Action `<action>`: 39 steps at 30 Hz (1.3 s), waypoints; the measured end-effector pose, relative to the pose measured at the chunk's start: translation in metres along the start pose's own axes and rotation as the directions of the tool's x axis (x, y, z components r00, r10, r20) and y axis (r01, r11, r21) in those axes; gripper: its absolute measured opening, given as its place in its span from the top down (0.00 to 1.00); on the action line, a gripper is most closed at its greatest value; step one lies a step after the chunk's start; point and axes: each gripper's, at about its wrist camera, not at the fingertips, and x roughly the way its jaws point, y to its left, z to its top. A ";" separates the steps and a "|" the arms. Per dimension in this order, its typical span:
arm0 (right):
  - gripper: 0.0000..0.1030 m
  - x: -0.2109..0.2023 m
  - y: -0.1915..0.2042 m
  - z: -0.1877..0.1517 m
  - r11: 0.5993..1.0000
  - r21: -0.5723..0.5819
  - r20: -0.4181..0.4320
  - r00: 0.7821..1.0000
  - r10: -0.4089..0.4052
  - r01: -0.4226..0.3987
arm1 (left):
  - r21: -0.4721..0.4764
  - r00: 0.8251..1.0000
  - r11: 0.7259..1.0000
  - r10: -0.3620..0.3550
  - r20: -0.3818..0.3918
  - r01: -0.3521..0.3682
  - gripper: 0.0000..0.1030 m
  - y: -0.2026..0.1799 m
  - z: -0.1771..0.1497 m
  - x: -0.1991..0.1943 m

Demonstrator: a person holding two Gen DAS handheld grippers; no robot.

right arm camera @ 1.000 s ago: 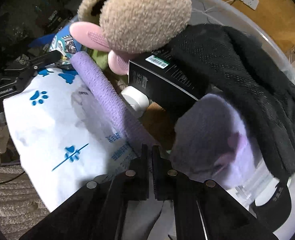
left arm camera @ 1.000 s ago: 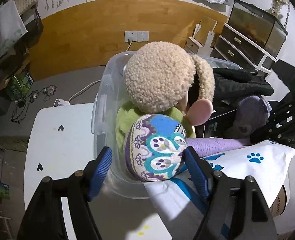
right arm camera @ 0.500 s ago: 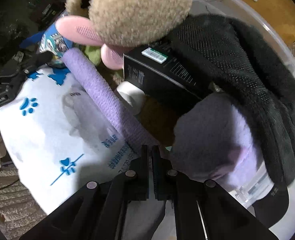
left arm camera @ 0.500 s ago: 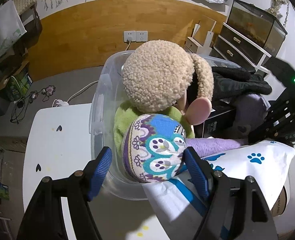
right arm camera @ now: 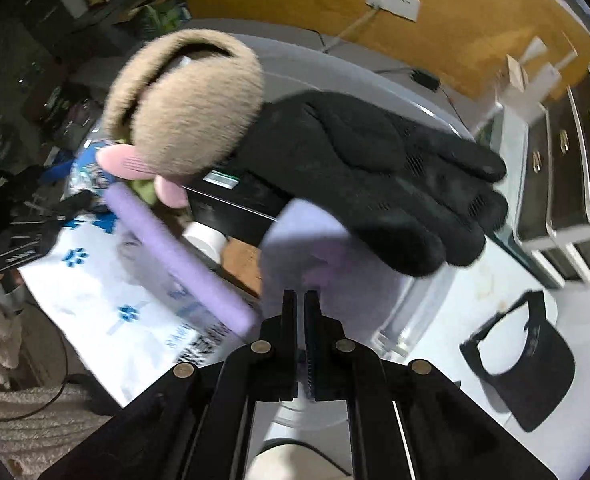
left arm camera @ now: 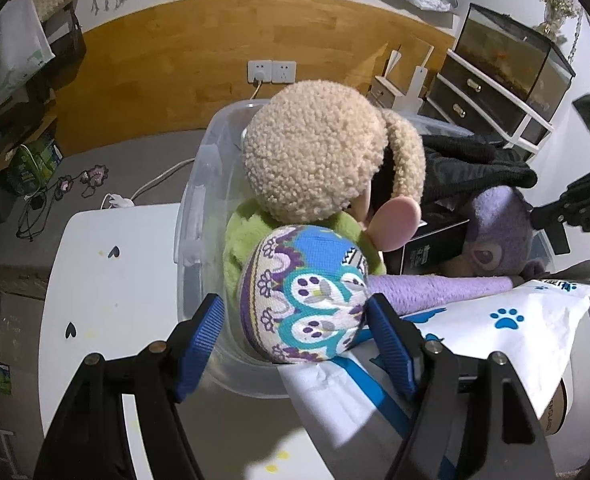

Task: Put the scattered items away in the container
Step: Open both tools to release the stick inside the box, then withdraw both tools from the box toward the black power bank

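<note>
A clear plastic bin (left arm camera: pixel 197 216) is piled high with items. A plush toy with a tan curly head (left arm camera: pixel 315 152) sits at its near side, with a patterned sock ball (left arm camera: pixel 307 300) against its green body. My left gripper (left arm camera: pixel 295 312) is open around that ball; the right pad touches it and the left pad stands clear. Black gloves (right arm camera: pixel 375 168), a black box (right arm camera: pixel 235 196), a purple plush (right arm camera: pixel 307 248) and a purple roll (right arm camera: pixel 175 256) fill the rest. My right gripper (right arm camera: pixel 301 300) is shut and empty, just off the purple plush.
A white bag with blue paw prints (right arm camera: pixel 107 296) hangs over the bin's near edge. A black visor cap (right arm camera: pixel 523 360) lies on the white table (left arm camera: pixel 107 288) right of the bin (right arm camera: pixel 415 312). Drawers and a glass tank (left arm camera: pixel 507 64) stand behind.
My right gripper has drawn back from the bin and swung right, still shut, so the table and visor cap now show. The left gripper has barely moved and stays open around the sock ball.
</note>
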 end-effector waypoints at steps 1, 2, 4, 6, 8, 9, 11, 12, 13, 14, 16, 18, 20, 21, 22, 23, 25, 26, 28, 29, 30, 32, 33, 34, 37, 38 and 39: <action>0.94 0.001 -0.004 -0.004 1.000 0.009 0.001 1.000 -0.004 0.004 | 0.002 1.000 1.000 0.003 0.008 -0.003 0.29 0.000 0.000 -0.003; 0.94 0.001 -0.003 -0.007 1.000 0.017 0.012 1.000 0.005 -0.005 | 0.003 1.000 1.000 0.006 0.017 -0.007 0.29 0.000 -0.001 -0.005; 0.94 -0.002 0.004 -0.008 0.999 0.029 0.035 0.999 0.020 -0.021 | 0.006 0.999 1.000 0.013 0.033 -0.013 0.29 0.000 -0.001 -0.011; 0.94 -0.006 0.019 -0.007 0.999 0.041 0.073 0.997 0.032 -0.035 | 0.009 0.999 1.000 0.019 0.050 -0.020 0.29 0.000 -0.002 -0.016; 0.93 -0.012 0.025 -0.007 0.998 0.052 0.131 0.991 0.015 -0.022 | 0.011 0.997 1.000 0.026 0.066 -0.026 0.22 -0.001 -0.002 -0.021; 0.93 -0.016 0.028 -0.007 0.998 0.057 0.167 0.986 -0.001 -0.009 | 0.013 0.997 0.999 0.029 0.075 -0.030 0.16 -0.001 -0.003 -0.024; 0.93 -0.022 0.033 -0.008 0.997 0.074 0.219 0.975 -0.027 0.010 | 0.008 0.994 0.999 0.047 0.099 -0.048 0.02 -0.001 -0.003 -0.030; 0.92 -0.026 0.036 -0.008 0.996 0.083 0.245 0.969 -0.040 0.020 | 0.005 0.992 0.998 0.057 0.112 -0.058 0.02 -0.001 -0.003 -0.032; 0.92 -0.029 0.038 -0.010 0.995 0.095 0.264 0.964 -0.040 0.015 | 0.002 0.990 0.998 0.066 0.124 -0.067 0.02 -0.001 -0.003 -0.035; 0.91 -0.031 0.039 -0.012 0.994 0.106 0.283 0.958 -0.040 0.011 | 0.005 0.989 0.997 0.072 0.130 -0.073 0.02 -0.002 -0.003 -0.038; 0.61 -0.039 0.042 -0.017 0.992 0.129 0.332 0.942 -0.039 -0.005 | 0.010 0.987 0.996 0.082 0.140 -0.084 0.00 -0.006 -0.003 -0.043; 0.11 -0.047 0.047 -0.023 0.988 0.156 0.388 0.918 -0.078 0.018 | 0.016 0.985 0.996 0.084 0.151 -0.088 0.00 -0.009 -0.003 -0.049; 0.10 -0.056 0.057 -0.031 0.986 0.164 0.437 0.893 -0.111 0.043 | 0.022 0.984 0.996 0.078 0.162 -0.083 0.00 -0.013 -0.005 -0.055; 0.10 -0.062 0.061 -0.037 0.983 0.177 0.469 0.874 -0.127 0.048 | 0.020 0.982 0.996 0.077 0.170 -0.082 0.00 -0.014 -0.006 -0.059; 0.10 -0.068 0.065 -0.042 0.980 0.190 0.499 0.855 -0.142 0.052 | 0.017 0.981 0.997 0.077 0.178 -0.081 0.00 -0.015 -0.007 -0.063; 0.10 -0.073 0.070 -0.048 0.977 0.204 0.529 0.834 -0.158 0.056 | 0.015 0.980 0.997 0.076 0.186 -0.080 0.00 -0.016 -0.008 -0.067; 0.10 -0.085 0.077 -0.059 0.971 0.230 0.587 0.788 -0.187 0.060 | 0.010 0.976 0.997 0.075 0.202 -0.078 0.00 -0.019 -0.010 -0.074; 0.09 -0.090 0.082 -0.067 0.968 0.244 0.619 0.759 -0.202 0.059 | 0.008 0.974 0.997 0.073 0.213 -0.076 0.00 -0.020 -0.011 -0.079; 0.00 -0.099 0.089 -0.080 0.962 0.269 0.666 0.711 -0.225 0.052 | 0.006 0.972 0.998 0.062 0.228 -0.065 0.00 -0.022 -0.014 -0.087; 0.00 -0.103 0.091 -0.086 0.959 0.280 0.682 0.693 -0.233 0.047 | 0.002 0.971 0.998 0.058 0.234 -0.060 0.00 -0.023 -0.016 -0.090; 0.00 -0.106 0.095 -0.094 0.952 0.302 0.695 0.673 -0.252 0.045 | -0.001 0.969 0.999 0.053 0.240 -0.055 0.00 -0.024 -0.018 -0.094; 0.00 -0.109 0.101 -0.104 0.944 0.327 0.700 0.658 -0.277 0.050 | -0.013 0.966 0.999 0.051 0.252 -0.050 0.00 -0.025 -0.021 -0.100; 0.00 -0.110 0.103 -0.109 0.941 0.335 0.701 0.654 -0.286 0.054 | -0.019 0.965 0.999 0.051 0.258 -0.047 0.00 -0.026 -0.023 -0.103; 0.00 -0.111 0.107 -0.113 0.937 0.343 0.701 0.646 -0.302 0.065 | -0.020 0.963 0.999 0.049 0.264 -0.045 0.00 -0.027 -0.024 -0.105; 0.00 -0.112 0.116 -0.126 0.928 0.363 0.701 0.630 -0.334 0.087 | -0.010 0.958 0.999 0.043 0.283 -0.042 0.00 -0.030 -0.032 -0.113; 0.00 -0.112 0.119 -0.130 0.925 0.369 0.700 0.627 -0.342 0.093 | -0.006 0.956 0.999 0.046 0.290 -0.046 0.00 -0.031 -0.034 -0.116; 0.00 -0.112 0.122 -0.135 0.921 0.379 0.704 0.618 -0.349 0.088 | -0.002 0.953 0.999 0.048 0.298 -0.049 0.00 -0.032 -0.037 -0.118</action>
